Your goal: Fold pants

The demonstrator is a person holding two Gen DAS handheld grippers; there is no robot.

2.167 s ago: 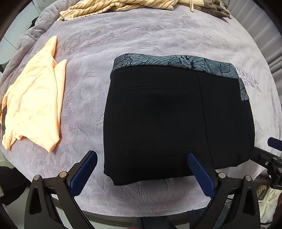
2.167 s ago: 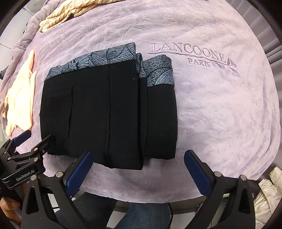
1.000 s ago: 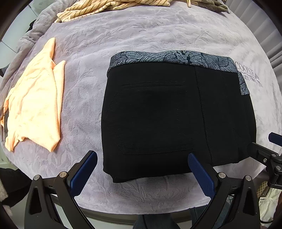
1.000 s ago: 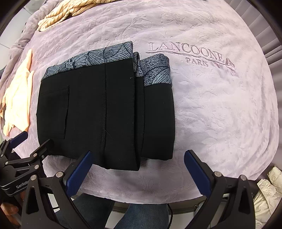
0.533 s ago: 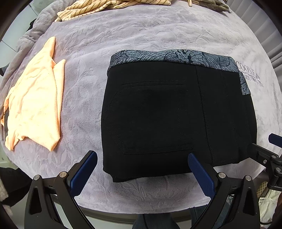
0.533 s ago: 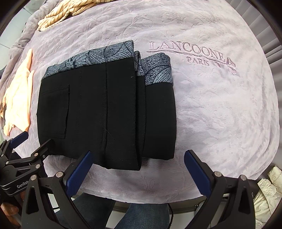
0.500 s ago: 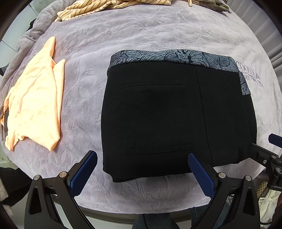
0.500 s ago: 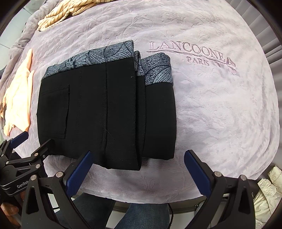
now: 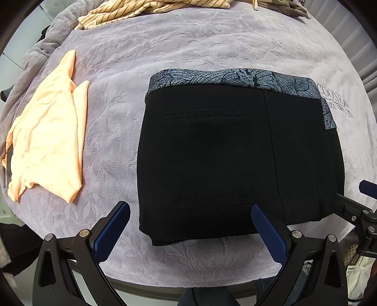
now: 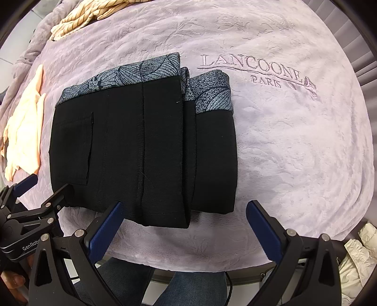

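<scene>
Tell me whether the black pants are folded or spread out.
Folded. The black pants lie as a compact stack, layered edges showing at the right side.

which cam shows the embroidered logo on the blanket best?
Right wrist. The embroidered logo reads in full there, "LANCOONEA PARIS", beyond the right edge of the folded pants. The left wrist view catches only its tail end, warped at the frame edge behind the waistband.

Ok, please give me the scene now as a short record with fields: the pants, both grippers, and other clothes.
pants: black pants, folded into a compact rectangle, patterned waistband at the far edge
surface: lilac blanket
left gripper: open, holding nothing
right gripper: open, holding nothing
other clothes: orange garment left of the pants; striped garment at the far edge
</scene>
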